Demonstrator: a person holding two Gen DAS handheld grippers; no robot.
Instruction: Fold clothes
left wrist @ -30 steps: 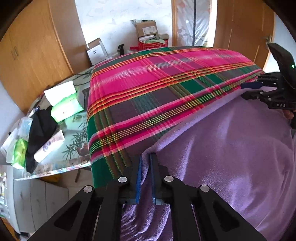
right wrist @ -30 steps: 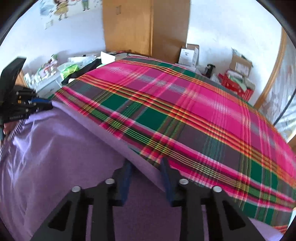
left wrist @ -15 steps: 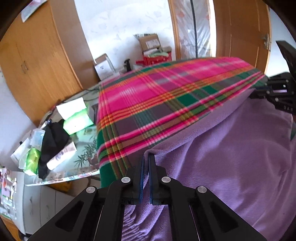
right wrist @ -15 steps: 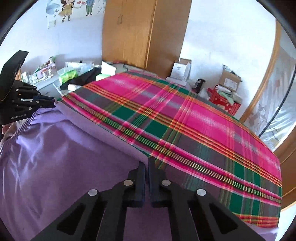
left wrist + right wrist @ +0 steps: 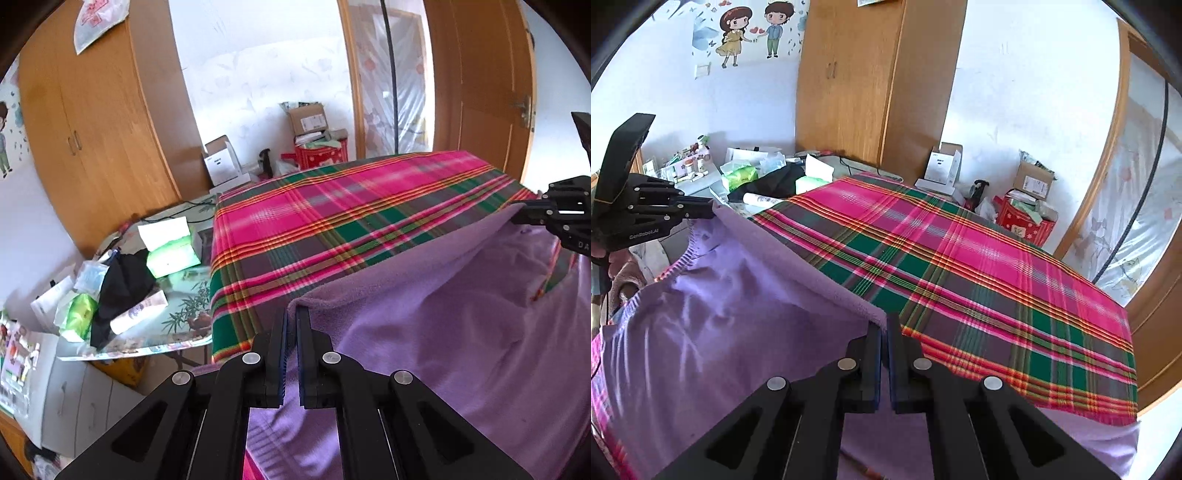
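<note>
Purple garment [image 5: 424, 332] edge taut between 2 tools

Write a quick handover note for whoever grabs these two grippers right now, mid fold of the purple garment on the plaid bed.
Left gripper: shut on one corner of the purple garment.
Right gripper: shut on the other corner of the same edge.
Garment: its gripped edge is lifted and stretched between the grippers; the rest hangs down onto the near side of the plaid blanket.
Done: both corners gripped, edge raised.
Left: probably carry the edge over to make the fold, lay it flat, release, then finish folding.
</note>
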